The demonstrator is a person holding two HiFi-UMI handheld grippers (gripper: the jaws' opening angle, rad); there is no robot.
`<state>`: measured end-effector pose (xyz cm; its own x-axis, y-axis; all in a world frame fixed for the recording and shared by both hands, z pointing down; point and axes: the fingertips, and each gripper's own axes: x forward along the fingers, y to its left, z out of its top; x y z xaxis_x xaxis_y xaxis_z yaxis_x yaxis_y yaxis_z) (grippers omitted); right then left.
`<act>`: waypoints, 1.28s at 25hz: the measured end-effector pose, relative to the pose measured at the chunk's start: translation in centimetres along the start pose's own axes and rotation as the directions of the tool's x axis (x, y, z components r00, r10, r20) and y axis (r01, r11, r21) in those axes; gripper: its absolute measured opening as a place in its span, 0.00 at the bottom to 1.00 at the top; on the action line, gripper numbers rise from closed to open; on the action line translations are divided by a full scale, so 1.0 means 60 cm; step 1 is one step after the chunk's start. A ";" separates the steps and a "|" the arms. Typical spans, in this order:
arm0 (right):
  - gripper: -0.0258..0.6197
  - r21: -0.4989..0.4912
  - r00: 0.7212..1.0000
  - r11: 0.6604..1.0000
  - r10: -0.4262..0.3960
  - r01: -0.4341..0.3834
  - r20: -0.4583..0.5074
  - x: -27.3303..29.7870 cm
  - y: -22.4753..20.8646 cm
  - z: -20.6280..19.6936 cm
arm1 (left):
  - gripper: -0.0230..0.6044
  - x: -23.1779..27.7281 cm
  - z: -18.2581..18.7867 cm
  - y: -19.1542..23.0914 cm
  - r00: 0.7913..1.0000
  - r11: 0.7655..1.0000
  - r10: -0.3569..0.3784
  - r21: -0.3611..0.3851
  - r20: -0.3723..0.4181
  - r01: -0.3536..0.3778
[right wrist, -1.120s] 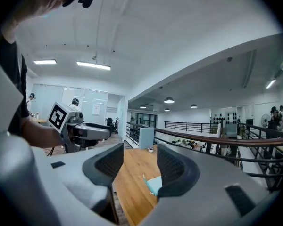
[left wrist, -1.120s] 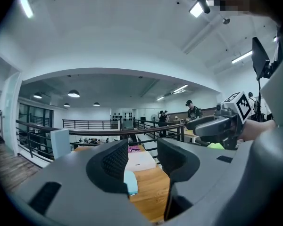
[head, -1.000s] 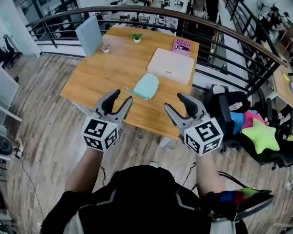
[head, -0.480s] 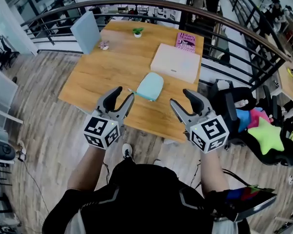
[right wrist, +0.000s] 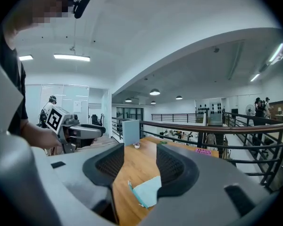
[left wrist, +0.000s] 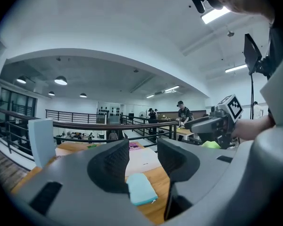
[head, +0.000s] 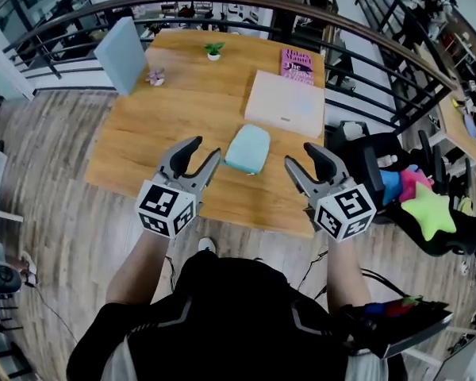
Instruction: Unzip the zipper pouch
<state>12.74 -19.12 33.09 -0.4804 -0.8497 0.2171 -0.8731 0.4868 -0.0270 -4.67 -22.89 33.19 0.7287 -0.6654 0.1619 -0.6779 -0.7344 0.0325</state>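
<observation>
A pale teal zipper pouch [head: 247, 149] lies flat on the wooden table [head: 166, 125], near its front half. My left gripper [head: 201, 151] hovers open just left of the pouch, nothing between its jaws. My right gripper [head: 301, 159] hovers open to the pouch's right, also empty. Through the open jaws of the left gripper [left wrist: 142, 160] the pouch [left wrist: 141, 189] shows below on the table. Between the jaws of the right gripper [right wrist: 139, 165] I see part of the pouch [right wrist: 148, 190], its zipper pull pointing left; the right jaw hides the rest.
A closed white laptop [head: 284, 103] lies behind the pouch, with a pink book [head: 297, 61] beyond it. A small potted plant [head: 213, 51], a light blue upright board [head: 121, 52] and a small trinket [head: 155, 76] stand at the far left. A railing [head: 365, 38] runs behind; a chair with plush toys [head: 416, 205] stands right.
The head view has shifted forward, so the table and pouch sit lower in frame. Both grippers stayed open and now flank the pouch more closely.
</observation>
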 end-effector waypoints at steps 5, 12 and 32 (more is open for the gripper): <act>0.38 0.038 0.998 0.998 -0.044 0.046 -0.035 0.042 -0.006 -0.011 | 0.36 0.016 -0.032 0.057 0.998 0.996 -0.060 -0.070 -0.030 0.058; 0.37 0.071 0.994 0.996 -0.048 0.056 -0.100 0.078 -0.025 -0.055 | 0.36 0.055 -0.097 0.091 0.990 0.993 -0.097 -0.072 -0.102 0.090; 0.32 0.077 0.840 0.945 0.317 -0.317 -0.439 0.209 -0.062 -0.414 | 0.36 0.125 -0.372 0.019 0.917 0.972 0.065 -0.184 -0.393 -0.148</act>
<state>11.98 -26.55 60.13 -0.6446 -0.4708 0.6024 -0.6796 0.7137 -0.1695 -2.15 -25.75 56.42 0.5857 -0.6057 0.5386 -0.7847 -0.5903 0.1895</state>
